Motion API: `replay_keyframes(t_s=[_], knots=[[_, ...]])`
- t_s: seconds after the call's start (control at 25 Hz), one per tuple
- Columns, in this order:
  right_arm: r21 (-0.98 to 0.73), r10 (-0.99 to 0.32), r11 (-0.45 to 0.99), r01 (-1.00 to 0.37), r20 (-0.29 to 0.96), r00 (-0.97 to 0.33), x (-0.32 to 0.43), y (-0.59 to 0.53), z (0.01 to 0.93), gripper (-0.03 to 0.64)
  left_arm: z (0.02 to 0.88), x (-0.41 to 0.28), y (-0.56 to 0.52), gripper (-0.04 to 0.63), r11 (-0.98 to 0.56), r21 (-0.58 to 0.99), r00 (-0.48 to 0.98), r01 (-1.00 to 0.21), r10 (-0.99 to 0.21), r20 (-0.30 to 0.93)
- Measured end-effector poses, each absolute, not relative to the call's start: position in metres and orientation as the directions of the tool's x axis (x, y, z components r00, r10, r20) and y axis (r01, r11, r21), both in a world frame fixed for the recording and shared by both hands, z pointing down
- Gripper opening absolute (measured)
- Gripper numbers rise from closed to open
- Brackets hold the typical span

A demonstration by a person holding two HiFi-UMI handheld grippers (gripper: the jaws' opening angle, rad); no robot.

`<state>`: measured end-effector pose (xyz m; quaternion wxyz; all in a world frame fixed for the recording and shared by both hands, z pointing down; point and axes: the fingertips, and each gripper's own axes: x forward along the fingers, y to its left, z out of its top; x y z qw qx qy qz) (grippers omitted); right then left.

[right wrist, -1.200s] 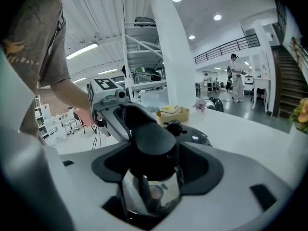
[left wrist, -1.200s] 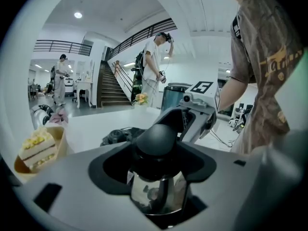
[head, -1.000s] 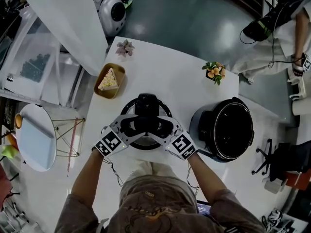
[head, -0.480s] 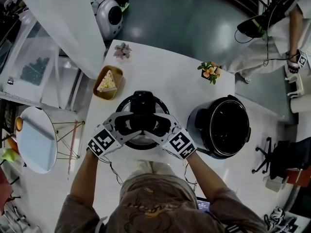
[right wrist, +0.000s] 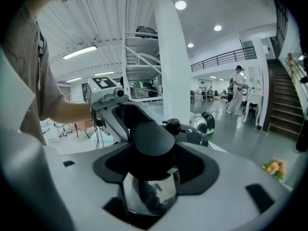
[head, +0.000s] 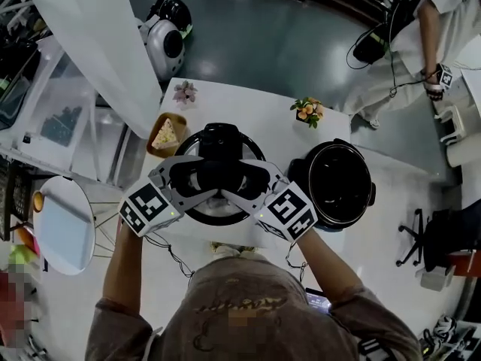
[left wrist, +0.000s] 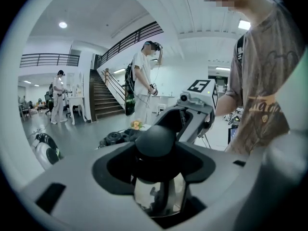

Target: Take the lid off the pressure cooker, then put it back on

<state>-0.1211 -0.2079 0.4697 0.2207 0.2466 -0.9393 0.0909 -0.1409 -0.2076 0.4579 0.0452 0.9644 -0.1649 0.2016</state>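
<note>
The left claw and right claw each clamp the lid by its handle from opposite sides, probably to share its weight, with the open cooker pot beside the right claw.

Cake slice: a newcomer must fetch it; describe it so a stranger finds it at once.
On the white table, look at the left edge, just left of the black lid. The cake slice lies there in a brown dish; unlike the pink flower beyond it, it is a pale wedge.
</note>
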Motion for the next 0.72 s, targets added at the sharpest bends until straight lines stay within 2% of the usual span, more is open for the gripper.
replay_keyframes(t_s=[0.32, 0.72], knots=[[0.003, -0.531, 0.81, -0.586, 0.429, -0.731, -0.071, -0.204, 0.411, 0.273, 0.402, -0.092, -0.206, 0.261, -0.969, -0.026, 0.898, -0.247, -0.239, 0.369], [0.043, -0.696, 0.649, -0.759, 0.435, -0.571, 0.023, -0.191, 0.39, 0.275, 0.381, 0.003, -0.198, 0.261, -0.999, -0.035, 0.943, -0.018, -0.028, 0.332]])
